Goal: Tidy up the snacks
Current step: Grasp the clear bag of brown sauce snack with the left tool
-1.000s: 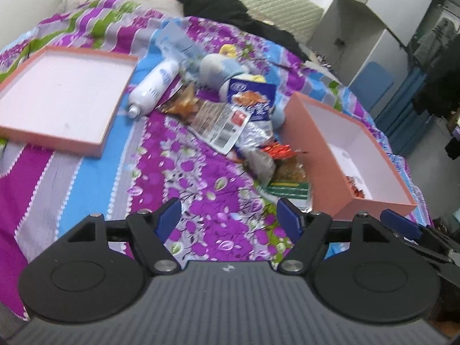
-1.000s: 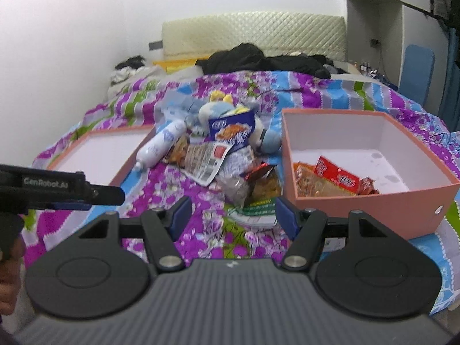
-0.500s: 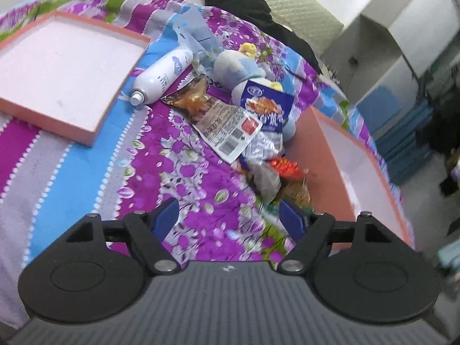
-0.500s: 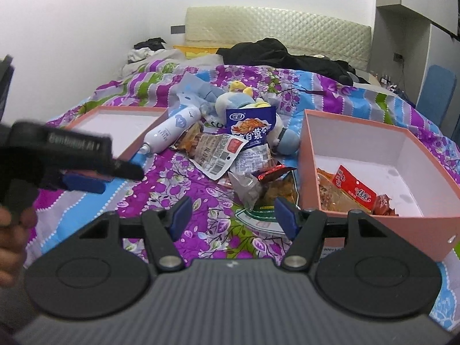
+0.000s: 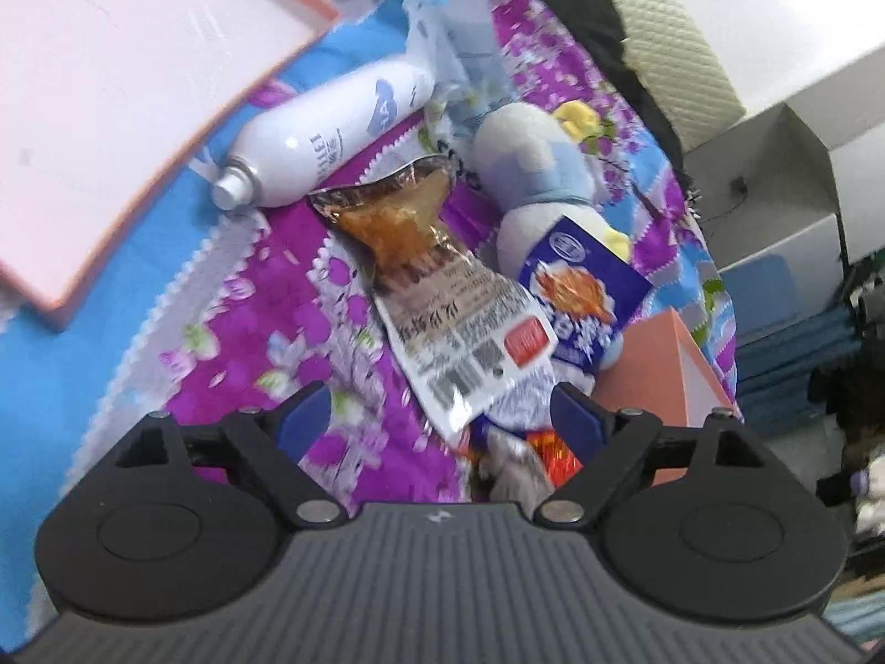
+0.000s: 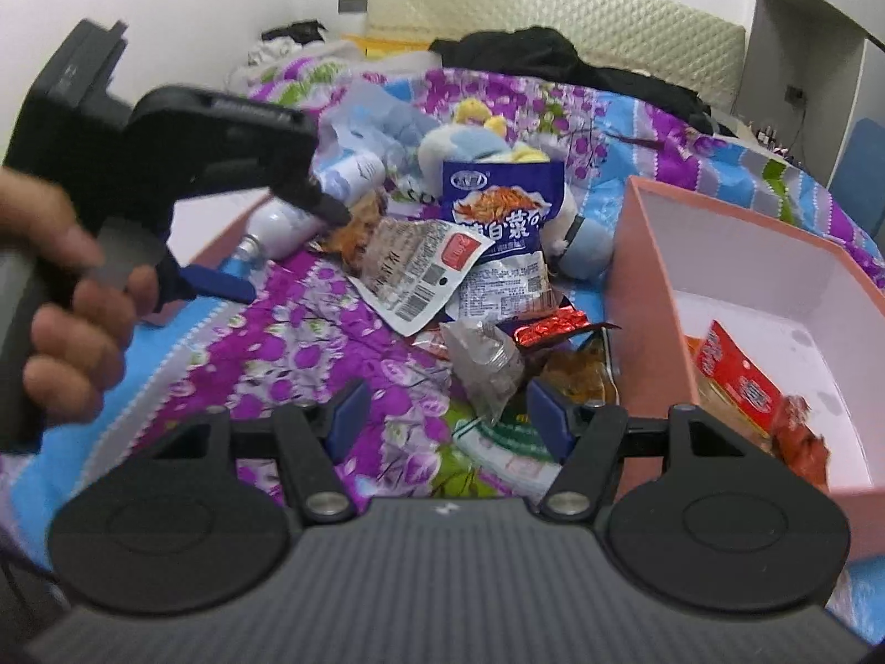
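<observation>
A pile of snack packets lies on the flowered bedspread. A clear packet with a barcode [image 5: 464,326] [image 6: 420,265] lies in front of my open, empty left gripper [image 5: 442,420]. A blue packet [image 5: 586,304] [image 6: 503,210] leans on a plush toy [image 5: 531,166]. A pink box [image 6: 735,254] at the right holds a red packet [image 6: 735,376]. My right gripper [image 6: 448,415] is open and empty above a grey packet [image 6: 487,359] and a green packet [image 6: 503,442]. The left gripper [image 6: 232,254] also shows in the right wrist view.
A white spray bottle [image 5: 326,133] lies next to a shallow pink lid [image 5: 110,83] at the left. Dark clothes [image 6: 553,61] and a padded headboard [image 6: 553,11] are at the back. A white cabinet [image 5: 774,177] stands to the right.
My left gripper has moved forward and down toward the pile, so the barcode packet is now close. My right gripper has moved slightly forward toward the pile. Both stay open.
</observation>
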Motion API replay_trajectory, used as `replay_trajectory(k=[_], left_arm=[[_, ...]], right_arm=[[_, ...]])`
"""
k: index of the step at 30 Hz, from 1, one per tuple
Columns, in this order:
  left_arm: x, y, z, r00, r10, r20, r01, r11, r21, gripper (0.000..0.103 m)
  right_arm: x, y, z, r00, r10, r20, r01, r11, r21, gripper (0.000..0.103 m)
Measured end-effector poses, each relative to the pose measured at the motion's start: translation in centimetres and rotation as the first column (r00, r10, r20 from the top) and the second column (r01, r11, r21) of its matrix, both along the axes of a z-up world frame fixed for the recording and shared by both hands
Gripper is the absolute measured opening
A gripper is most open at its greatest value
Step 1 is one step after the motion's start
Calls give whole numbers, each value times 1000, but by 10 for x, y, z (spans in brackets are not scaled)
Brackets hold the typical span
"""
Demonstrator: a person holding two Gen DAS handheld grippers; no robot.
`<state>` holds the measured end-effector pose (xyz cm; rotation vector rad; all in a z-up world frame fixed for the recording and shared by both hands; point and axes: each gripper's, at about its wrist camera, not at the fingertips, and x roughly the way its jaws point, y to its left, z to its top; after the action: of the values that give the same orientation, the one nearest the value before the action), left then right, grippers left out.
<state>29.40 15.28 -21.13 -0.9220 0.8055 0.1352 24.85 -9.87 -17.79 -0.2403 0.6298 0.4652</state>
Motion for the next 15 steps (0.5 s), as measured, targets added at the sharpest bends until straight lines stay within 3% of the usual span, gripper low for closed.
replay_trajectory(k=[8, 15], left_arm=[[79, 28, -33, 996, 56, -71, -64, 990, -124, 93], [105, 37, -51, 976, 150, -156, -178, 966, -189, 93]], right_arm=[[50, 19, -24, 996, -32, -83, 28, 999, -45, 62], [66, 30, -34, 996, -49, -75, 40, 993, -112, 62]])
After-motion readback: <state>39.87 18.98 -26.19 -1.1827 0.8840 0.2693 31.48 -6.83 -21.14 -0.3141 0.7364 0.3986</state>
